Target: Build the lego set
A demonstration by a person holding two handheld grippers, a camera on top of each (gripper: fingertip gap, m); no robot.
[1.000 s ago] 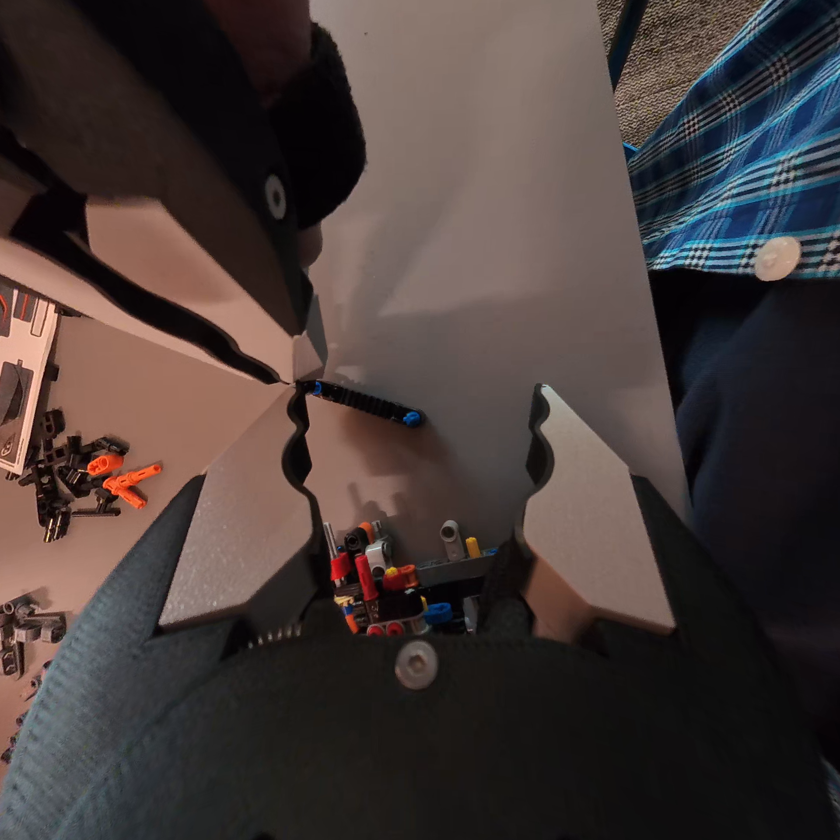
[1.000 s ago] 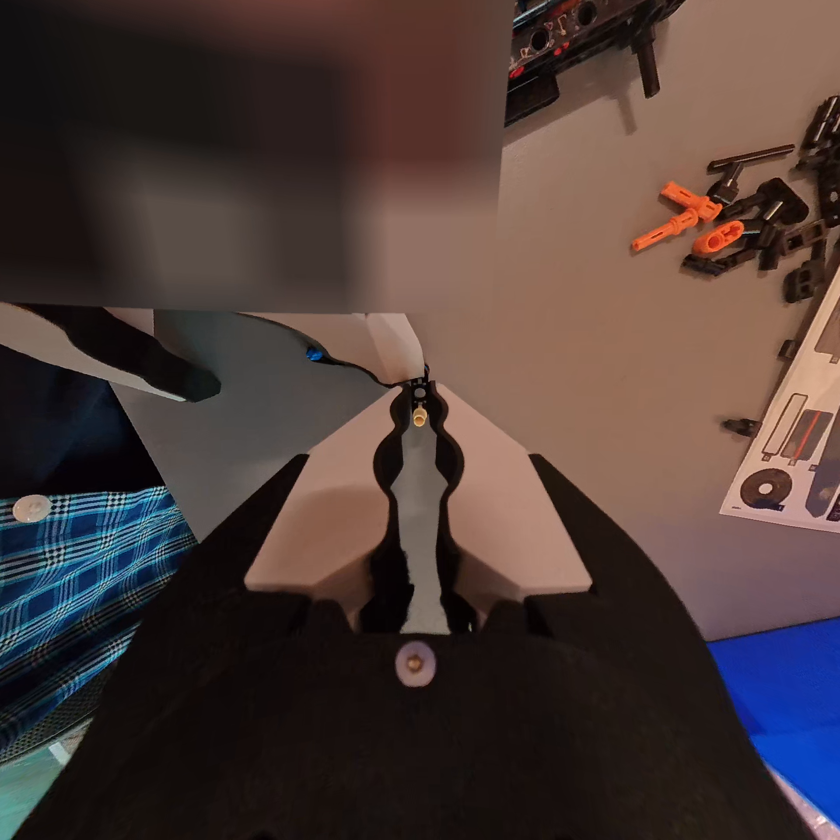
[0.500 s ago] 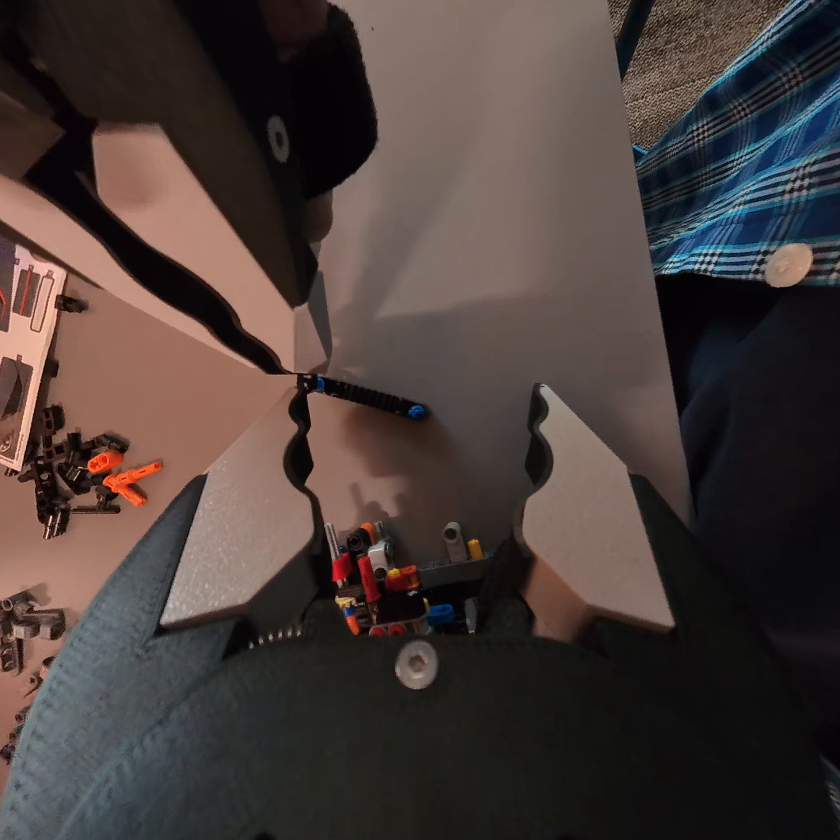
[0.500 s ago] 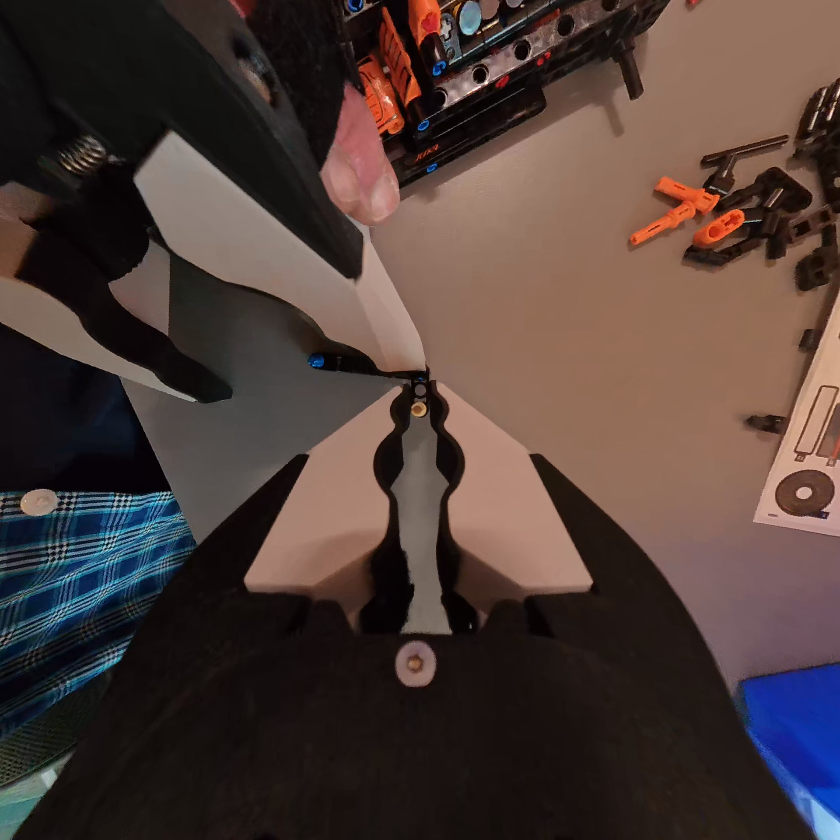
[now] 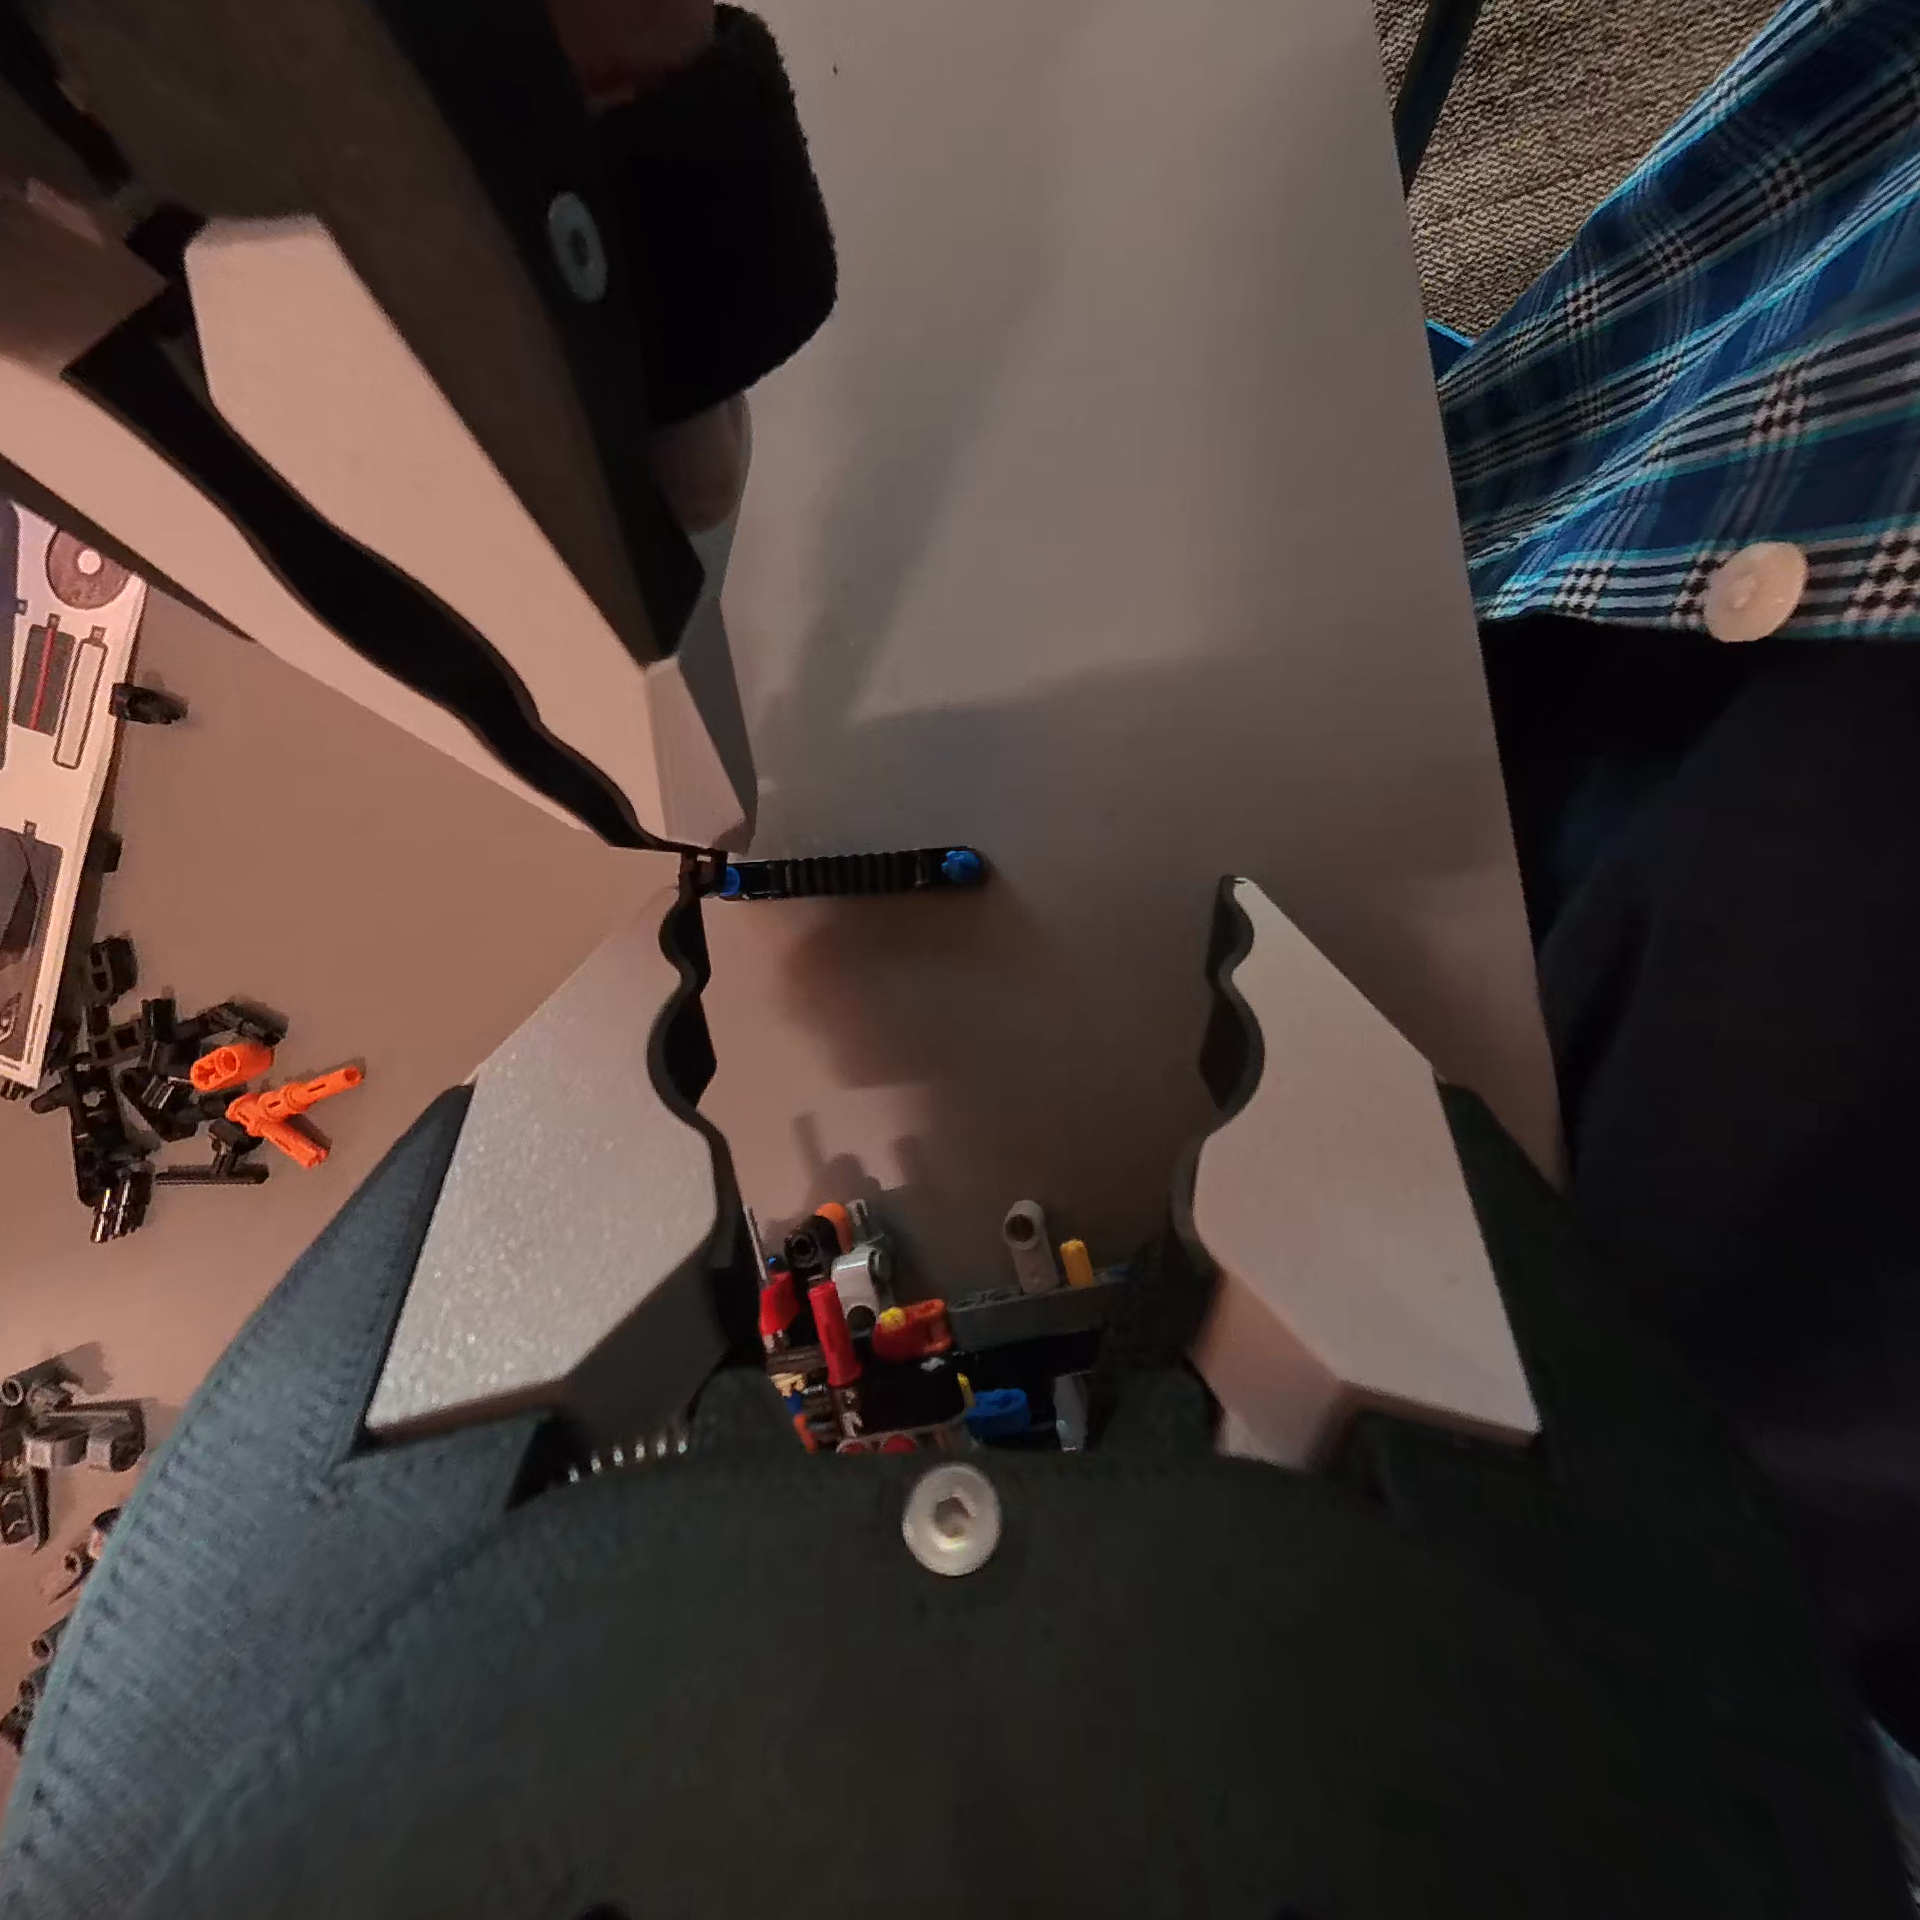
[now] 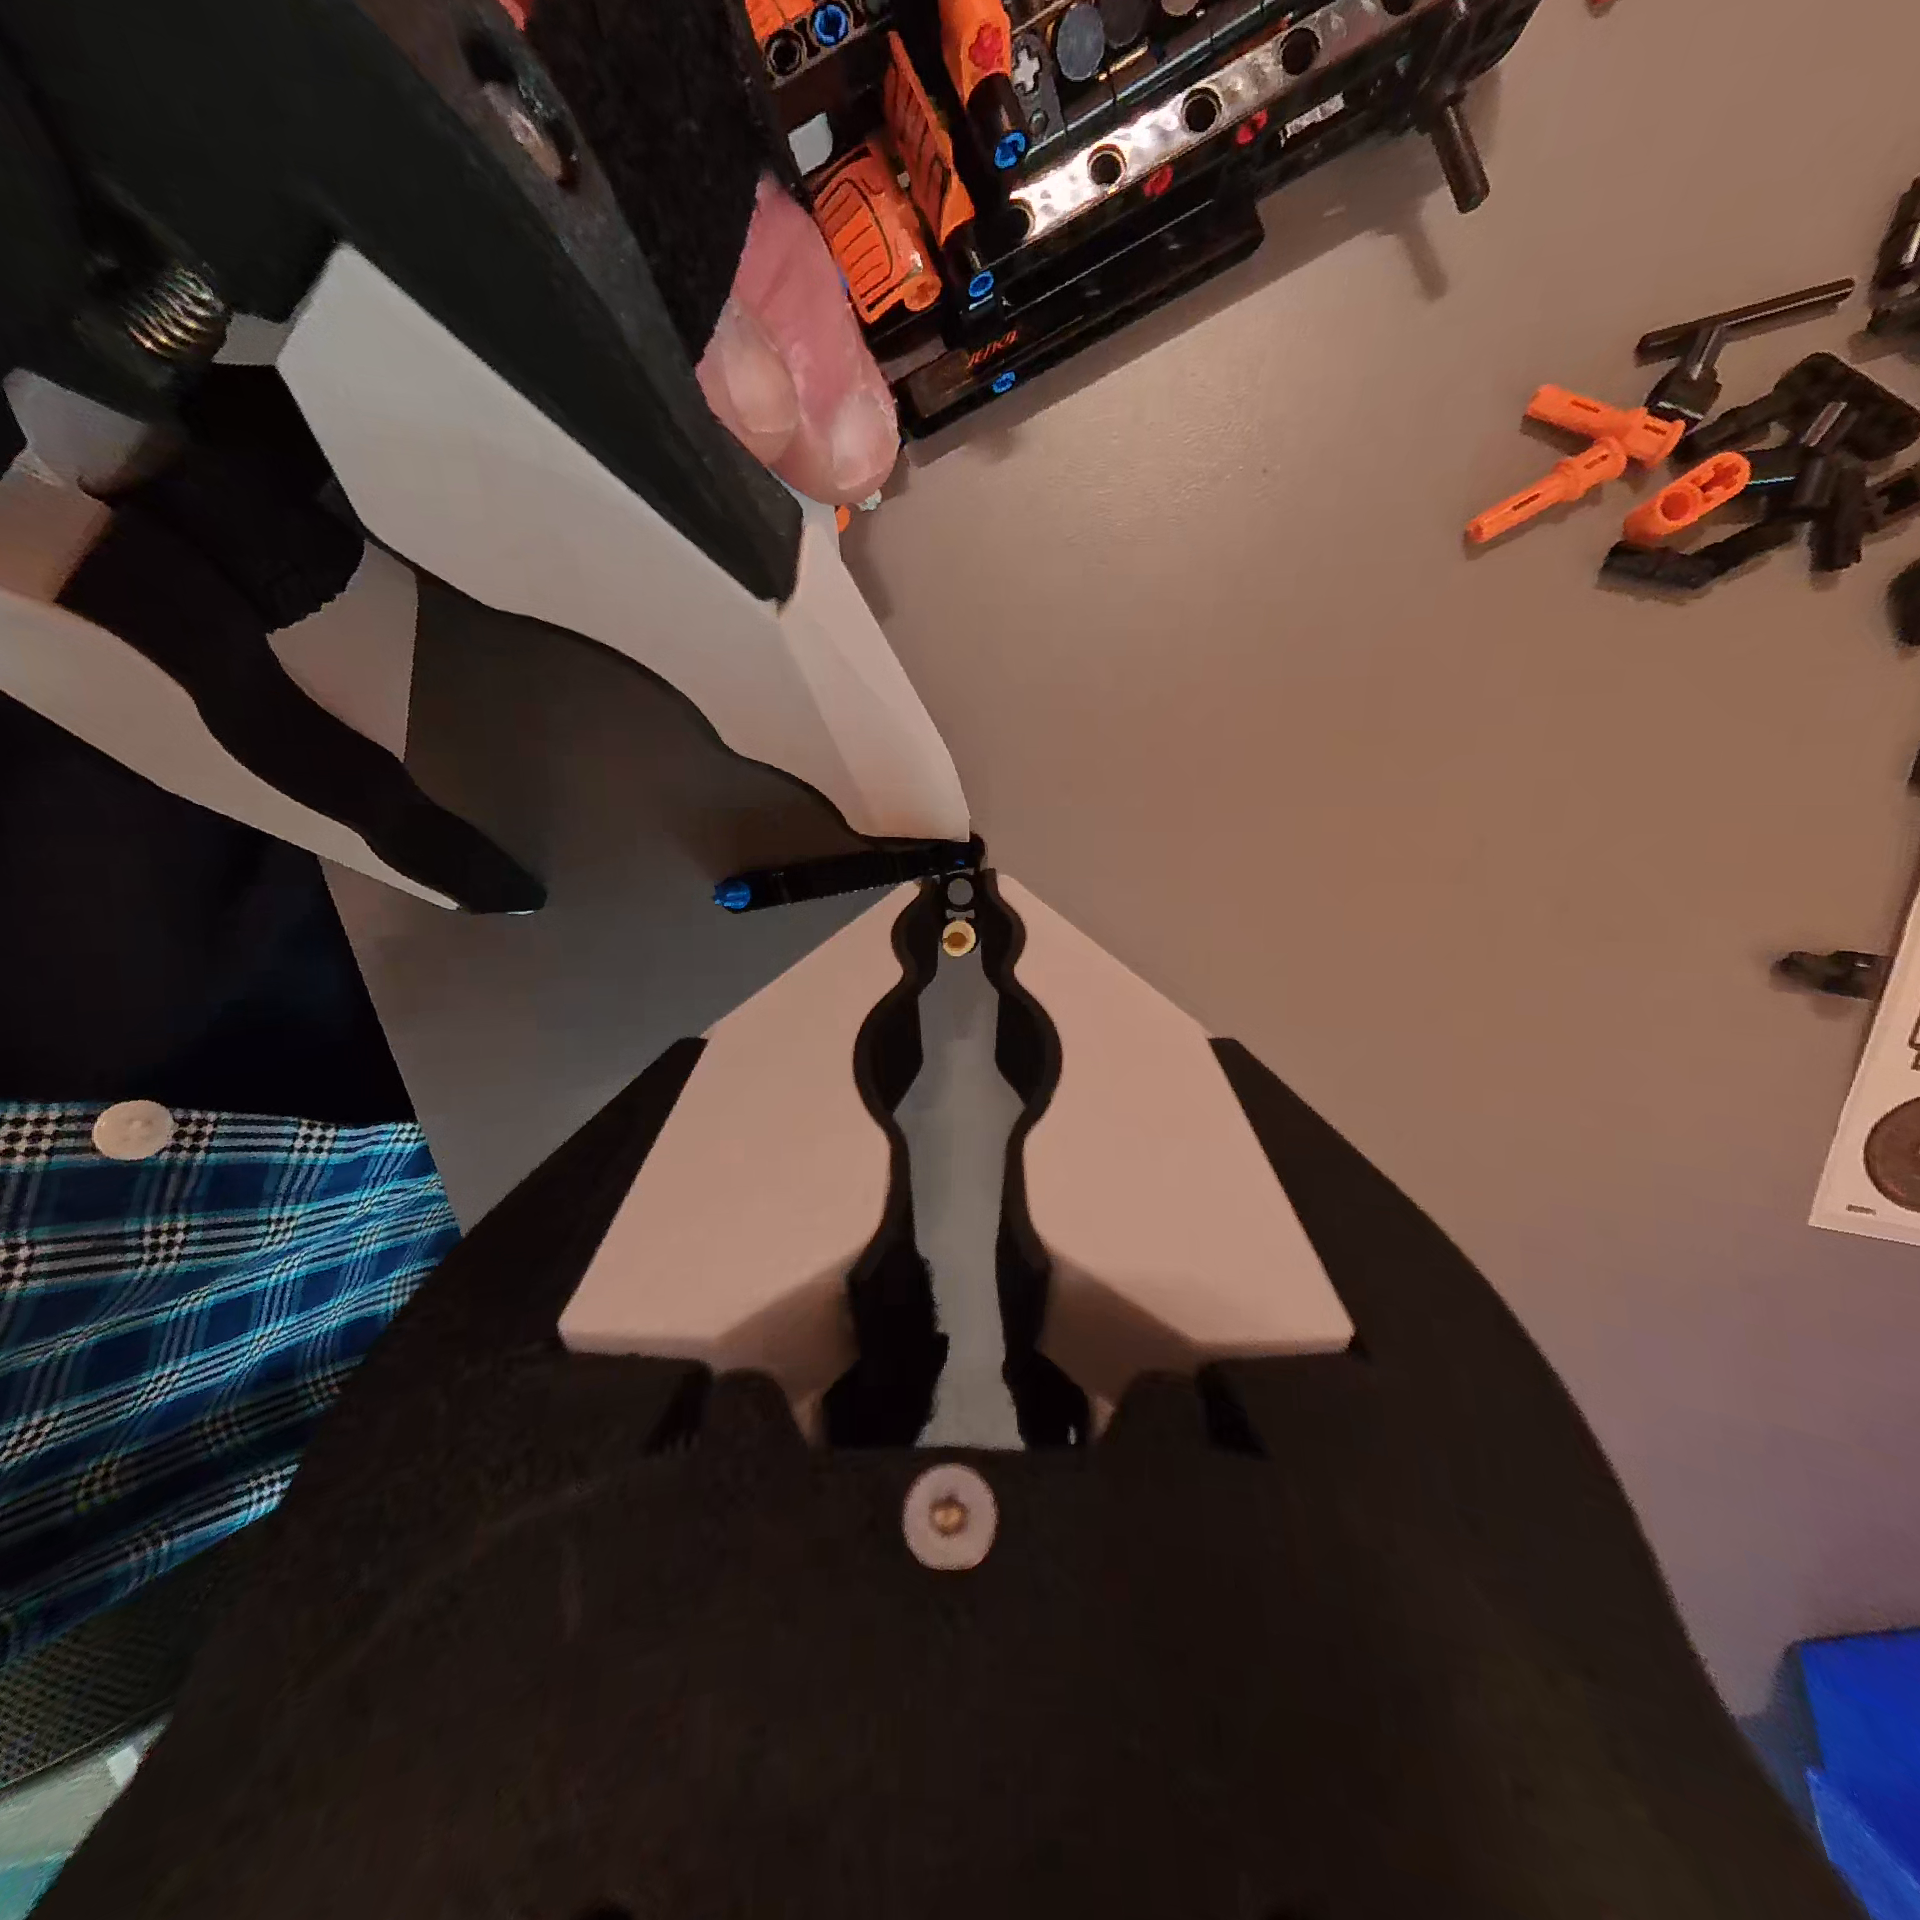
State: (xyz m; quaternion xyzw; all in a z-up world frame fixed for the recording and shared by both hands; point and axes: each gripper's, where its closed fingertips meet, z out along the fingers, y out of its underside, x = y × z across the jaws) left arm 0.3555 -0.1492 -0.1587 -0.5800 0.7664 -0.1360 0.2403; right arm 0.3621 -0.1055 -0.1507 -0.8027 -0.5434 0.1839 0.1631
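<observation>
Far left on the grey table (image 5: 1091, 416), a sticker sheet (image 5: 52, 748) lies at the edge, a heap of loose black and orange pieces (image 5: 177, 1091) just below it, a few grey bits (image 5: 62, 1444) nearer still.

Moving right: the right gripper (image 6: 961, 883) comes in with its jaws nearly closed, pinching a small black connector (image 6: 958, 891) at the very tips; a tan pin (image 6: 956, 938) shows just behind it in the gap. That connector sits on the end of a black toothed rack (image 5: 847, 873) with a blue pin at each end. The rack pokes out sideways from the tips; whether it rests on the table or hangs clear I cannot tell.

The left gripper (image 5: 956, 914) stands wide open and holds nothing. Its left fingertip touches, or all but touches, the rack's near end; the far finger is well apart from it. A clutter of coloured parts (image 5: 904, 1340) lies behind its jaws.

Step in hand, as I read it: a small sub-assembly, rack plus connector, being steadied or passed between the two tools. The next move seems to call for the left jaws to close squarely across the rack without twisting it off the connector.

Far right in the right wrist view: the main build (image 6: 1039, 156), black and orange, waits at the table's far side.
</observation>
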